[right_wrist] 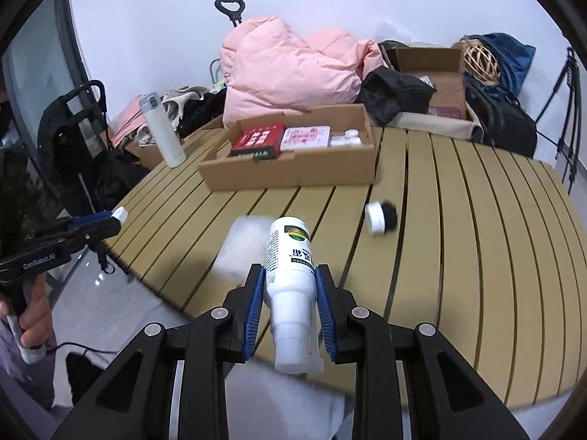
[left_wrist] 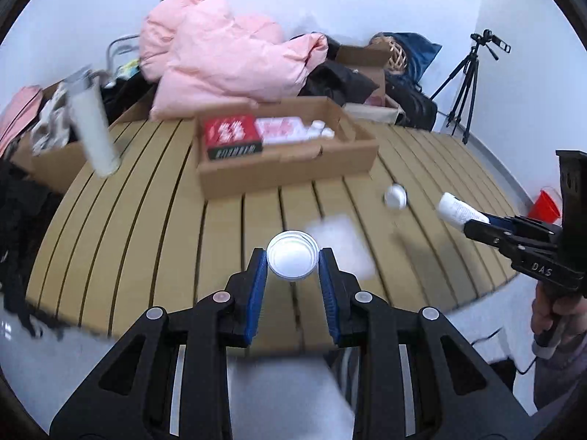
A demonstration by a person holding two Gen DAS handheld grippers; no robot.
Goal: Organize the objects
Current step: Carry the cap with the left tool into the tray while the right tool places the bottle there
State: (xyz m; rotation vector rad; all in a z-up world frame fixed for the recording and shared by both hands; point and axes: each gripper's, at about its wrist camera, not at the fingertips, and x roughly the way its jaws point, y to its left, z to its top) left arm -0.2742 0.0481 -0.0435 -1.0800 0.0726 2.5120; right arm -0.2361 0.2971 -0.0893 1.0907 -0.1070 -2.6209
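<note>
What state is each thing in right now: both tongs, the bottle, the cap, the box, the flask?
left tongs: shut on the clear cap
clear cap: gripped, held above the table
right tongs: shut on the white bottle
white bottle: uncapped, nozzle toward the camera
cardboard box: open, holding packets and small bottles
small jar: lying on its side
white flask: upright, lid closed

The left gripper [left_wrist: 292, 269] clamps a clear round cap [left_wrist: 292, 259] between its blue pads above the slatted tabletop [left_wrist: 154, 220]. At right, the right gripper [left_wrist: 473, 224] holds a white bottle [left_wrist: 458, 209]. A cardboard tray [left_wrist: 286, 168] sits beyond.
</note>
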